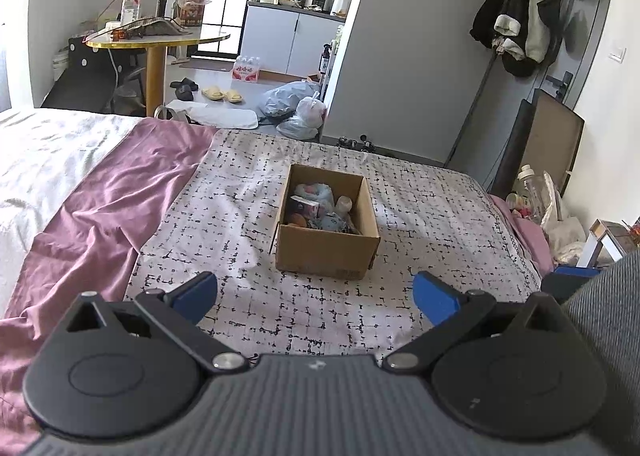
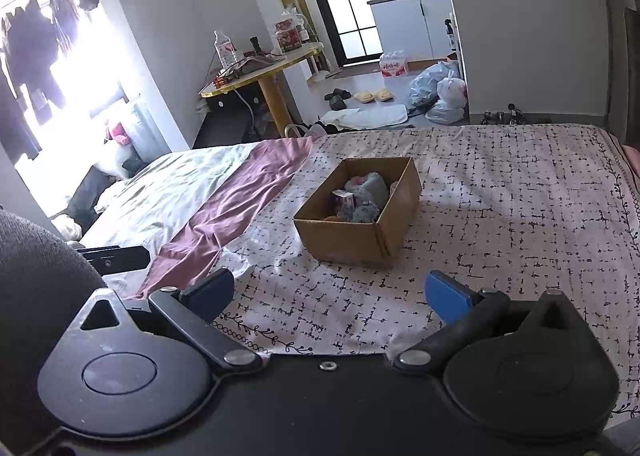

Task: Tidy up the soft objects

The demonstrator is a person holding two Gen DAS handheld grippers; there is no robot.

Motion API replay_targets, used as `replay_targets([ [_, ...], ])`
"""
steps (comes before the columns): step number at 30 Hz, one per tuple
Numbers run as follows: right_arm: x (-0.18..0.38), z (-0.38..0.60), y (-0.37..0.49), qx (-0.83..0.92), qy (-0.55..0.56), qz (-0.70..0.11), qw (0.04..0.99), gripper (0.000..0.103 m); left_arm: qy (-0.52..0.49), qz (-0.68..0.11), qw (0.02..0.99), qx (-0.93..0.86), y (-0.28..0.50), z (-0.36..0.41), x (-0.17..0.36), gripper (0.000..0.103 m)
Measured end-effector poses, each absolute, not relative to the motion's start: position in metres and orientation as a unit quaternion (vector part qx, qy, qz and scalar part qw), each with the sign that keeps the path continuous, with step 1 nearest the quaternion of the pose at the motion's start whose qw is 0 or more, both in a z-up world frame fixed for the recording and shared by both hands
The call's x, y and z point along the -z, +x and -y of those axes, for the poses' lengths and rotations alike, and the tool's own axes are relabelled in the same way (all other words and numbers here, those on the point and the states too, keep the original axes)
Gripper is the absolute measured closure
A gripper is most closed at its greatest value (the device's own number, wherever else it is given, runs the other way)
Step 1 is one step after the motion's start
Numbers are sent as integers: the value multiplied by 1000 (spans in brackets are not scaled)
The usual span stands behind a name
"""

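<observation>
A brown cardboard box (image 1: 326,252) sits in the middle of the bed on a white sheet with black marks (image 1: 240,215). Inside it lie several soft toys (image 1: 320,195) in blue and pink, plus a small carton. My left gripper (image 1: 316,296) is open, blue pads wide apart, low over the sheet short of the box. The right wrist view shows the same box (image 2: 352,242) with the soft toys (image 2: 368,187) in it. My right gripper (image 2: 330,290) is open too, nothing between its fingers, near the bed's front edge.
A purple cover (image 1: 100,191) and white bedding (image 1: 36,151) lie on the bed's left side. Beyond the bed stand a round gold-rimmed table (image 1: 160,35), plastic bags (image 1: 296,103) and slippers (image 1: 222,93) on the floor. A person's grey sleeve (image 1: 612,304) shows at right.
</observation>
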State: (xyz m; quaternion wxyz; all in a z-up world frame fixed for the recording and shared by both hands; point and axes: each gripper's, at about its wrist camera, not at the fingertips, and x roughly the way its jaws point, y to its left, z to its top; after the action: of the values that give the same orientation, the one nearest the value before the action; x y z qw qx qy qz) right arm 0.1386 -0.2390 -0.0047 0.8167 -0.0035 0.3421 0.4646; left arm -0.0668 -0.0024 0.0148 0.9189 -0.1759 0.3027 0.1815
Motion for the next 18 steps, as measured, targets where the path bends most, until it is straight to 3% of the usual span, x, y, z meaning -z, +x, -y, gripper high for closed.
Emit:
replay_targets([
  [18,2,240,136,-456,-13,-337,823,0,-178,-304,918,-183,-68,1,-14,0],
])
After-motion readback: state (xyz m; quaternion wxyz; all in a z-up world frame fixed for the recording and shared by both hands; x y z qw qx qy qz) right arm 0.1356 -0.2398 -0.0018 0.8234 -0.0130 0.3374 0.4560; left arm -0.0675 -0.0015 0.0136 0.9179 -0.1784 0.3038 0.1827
